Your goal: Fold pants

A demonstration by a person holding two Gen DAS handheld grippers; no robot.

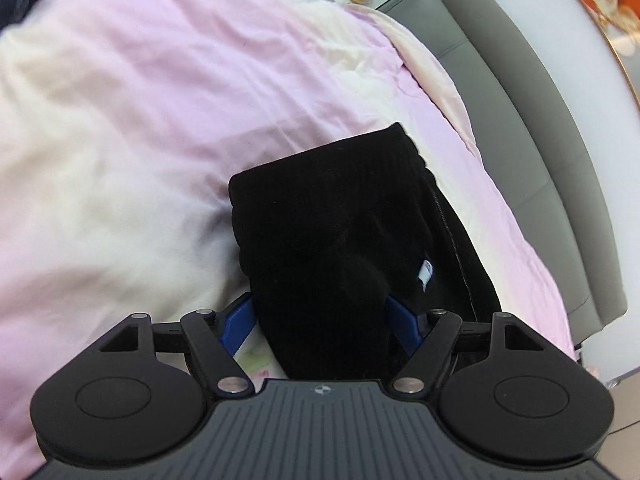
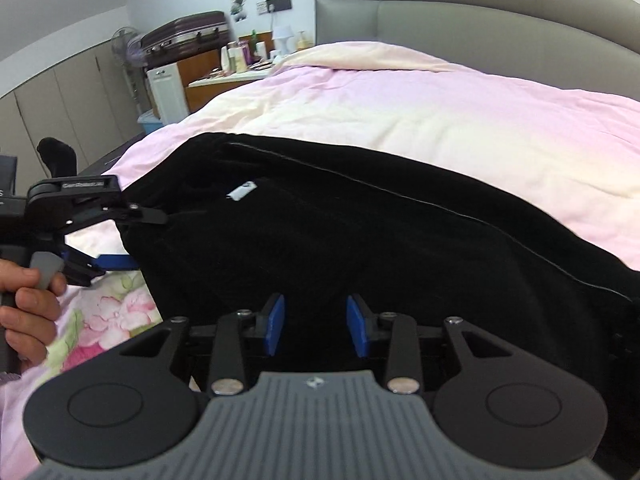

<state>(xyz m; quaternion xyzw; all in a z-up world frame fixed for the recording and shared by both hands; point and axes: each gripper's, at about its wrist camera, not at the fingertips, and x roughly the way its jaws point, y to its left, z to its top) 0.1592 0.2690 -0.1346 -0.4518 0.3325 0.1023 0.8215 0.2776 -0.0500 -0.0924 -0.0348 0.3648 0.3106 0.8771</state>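
Black pants lie on a pink and cream duvet, with a small white label showing. In the left wrist view my left gripper has its blue fingers spread wide around a thick bunch of the pants' waist end. In the right wrist view the pants stretch across the bed and my right gripper has its blue pads a little apart around black fabric. The left gripper shows there at the left, gripping the pants' edge.
A grey padded headboard stands behind the bed. A nightstand with bottles, a suitcase and a fan stand at the back left. A floral sheet lies under the duvet at the near edge.
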